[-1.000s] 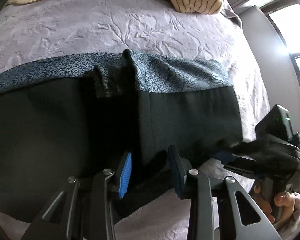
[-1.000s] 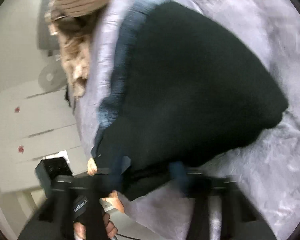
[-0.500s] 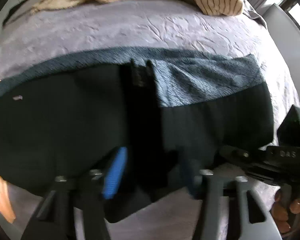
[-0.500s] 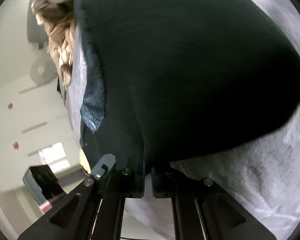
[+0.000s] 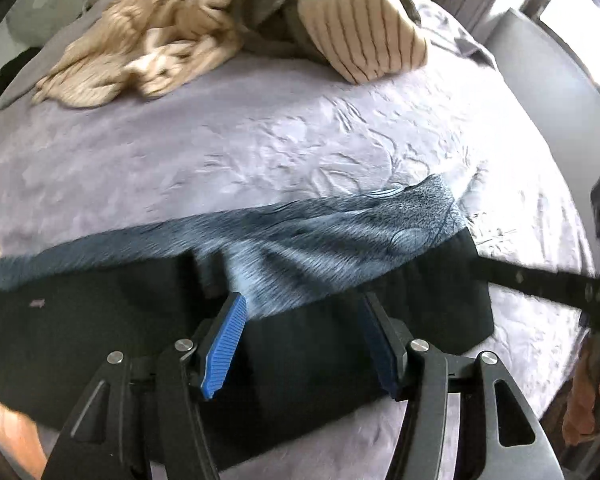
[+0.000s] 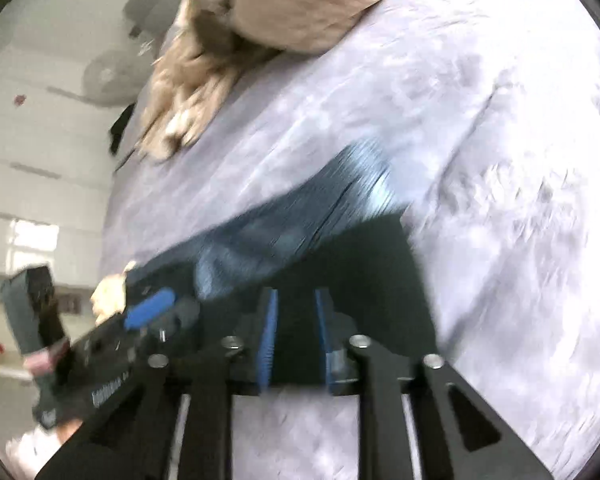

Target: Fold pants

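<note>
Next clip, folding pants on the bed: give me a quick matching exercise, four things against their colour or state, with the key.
Things:
1. pants
2. bedspread
3. left gripper
4. striped pillow

Colour or state:
A. pale purple, embossed pattern
B. jaws apart above the dark cloth, nothing between the pads
C. beige with thin dark lines, at the far end of the bed
D. black with a blue-grey patterned band along the far edge, lying flat

Pairs: 1-D, 2-A, 3-B, 4-C
</note>
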Demonstrator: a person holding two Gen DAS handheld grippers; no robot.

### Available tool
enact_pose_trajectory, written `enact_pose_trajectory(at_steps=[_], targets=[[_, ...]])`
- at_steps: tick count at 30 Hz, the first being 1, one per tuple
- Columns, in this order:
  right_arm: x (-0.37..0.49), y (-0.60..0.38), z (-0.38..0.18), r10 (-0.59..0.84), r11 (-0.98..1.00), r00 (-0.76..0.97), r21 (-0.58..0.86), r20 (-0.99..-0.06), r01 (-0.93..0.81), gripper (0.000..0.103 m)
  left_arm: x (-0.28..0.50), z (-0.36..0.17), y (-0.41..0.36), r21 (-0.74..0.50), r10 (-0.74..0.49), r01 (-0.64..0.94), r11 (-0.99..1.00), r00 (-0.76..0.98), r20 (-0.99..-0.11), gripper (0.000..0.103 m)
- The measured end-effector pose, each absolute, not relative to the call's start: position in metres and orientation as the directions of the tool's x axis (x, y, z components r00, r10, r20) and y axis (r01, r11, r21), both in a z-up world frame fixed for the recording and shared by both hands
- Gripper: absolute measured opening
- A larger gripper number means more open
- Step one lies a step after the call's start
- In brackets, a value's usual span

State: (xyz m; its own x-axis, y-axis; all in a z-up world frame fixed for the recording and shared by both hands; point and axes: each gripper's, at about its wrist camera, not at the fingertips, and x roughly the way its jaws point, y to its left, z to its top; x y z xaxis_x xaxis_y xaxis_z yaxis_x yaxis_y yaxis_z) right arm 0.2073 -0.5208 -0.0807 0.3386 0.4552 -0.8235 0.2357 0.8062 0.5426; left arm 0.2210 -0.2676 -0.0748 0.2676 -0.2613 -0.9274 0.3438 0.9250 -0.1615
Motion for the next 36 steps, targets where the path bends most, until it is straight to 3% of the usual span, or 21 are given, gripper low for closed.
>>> enact_pose_trajectory(at_steps=[5,7,15,20,28,30,33,36], targets=[[0.235,-0.515,-0.119,0.399,0.846,0.261,0.463,-0.879,0.264,0.018,0.239,-0.126,-0.271,-0.034,-0.106,0.285,0.958,0.241,-0.965,0.06],[0.238,-0.506,-0.128,0.381,0.858,0.25,0.441,-0.89,0.263,0.018,0.242,-0.135,-0.261,-0.058,-0.119,0.27,0.961,0.215,-0.969,0.06],[0.245,-0.45,-0.125,0.447,0.865,0.209,0.48,-0.87,0.145,0.019,0.236,-0.119,-0.213,-0.083,-0.13,0.215,0.973,0.214,-0.968,0.06],[0.26,-0.401,-0.138,0.501,0.846,0.183,0.523,-0.846,0.1,0.019,0.225,-0.107,-0.175,-0.025,-0.068,0.18,0.983,0.238,-0.969,0.06],[0.274,-0.344,-0.128,0.454,0.888,0.134,0.459,-0.881,0.009,0.02,0.206,-0.107,-0.124,-0.025,-0.046,0.106,0.994,0.198,-0.979,0.06],[0.266,-0.336,-0.121,0.436,0.899,0.116,0.438,-0.893,-0.005,0.026,0.205,-0.107,-0.118,-0.03,-0.048,0.092,0.995,0.194,-0.98,0.06],[0.25,-0.33,-0.114,0.416,0.909,0.092,0.418,-0.905,0.0,0.044,0.195,-0.102,-0.104,-0.043,-0.057,0.076,0.996,0.19,-0.98,0.06],[0.232,-0.324,-0.108,0.395,0.918,0.068,0.396,-0.916,0.0,0.045,0.192,-0.101,-0.096,-0.049,-0.062,0.071,0.996,0.184,-0.981,0.06]])
